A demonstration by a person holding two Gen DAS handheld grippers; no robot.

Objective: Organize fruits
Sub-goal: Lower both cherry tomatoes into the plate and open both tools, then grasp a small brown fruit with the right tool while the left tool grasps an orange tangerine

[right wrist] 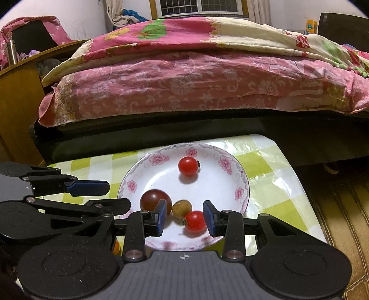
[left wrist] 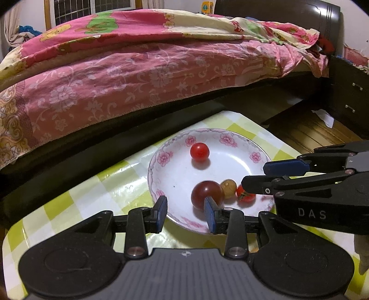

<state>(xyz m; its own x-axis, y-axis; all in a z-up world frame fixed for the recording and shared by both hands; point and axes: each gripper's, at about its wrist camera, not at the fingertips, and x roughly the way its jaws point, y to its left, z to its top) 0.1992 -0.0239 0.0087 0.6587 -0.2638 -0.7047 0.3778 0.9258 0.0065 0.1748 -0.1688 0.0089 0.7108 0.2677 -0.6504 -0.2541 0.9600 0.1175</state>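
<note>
Warm, yellowish indoor light fills the room from above. It glares off the glossy checked tablecloth (left wrist: 110,184), in pale streaks at the lower left of the left wrist view and around the plate (right wrist: 239,184) in the right wrist view. Each tomato casts a soft shadow toward the bottom of the frame. The headboard (left wrist: 288,16) at upper right shows bright streaks. Fisheye bending curves the bed (right wrist: 184,80), and the corners go black. The lower tomato (right wrist: 195,221) looks slightly smeared.

Your left claw (left wrist: 186,213) stands open at the plate (left wrist: 175,175) near rim; four fruits lie inside the plate.
</note>
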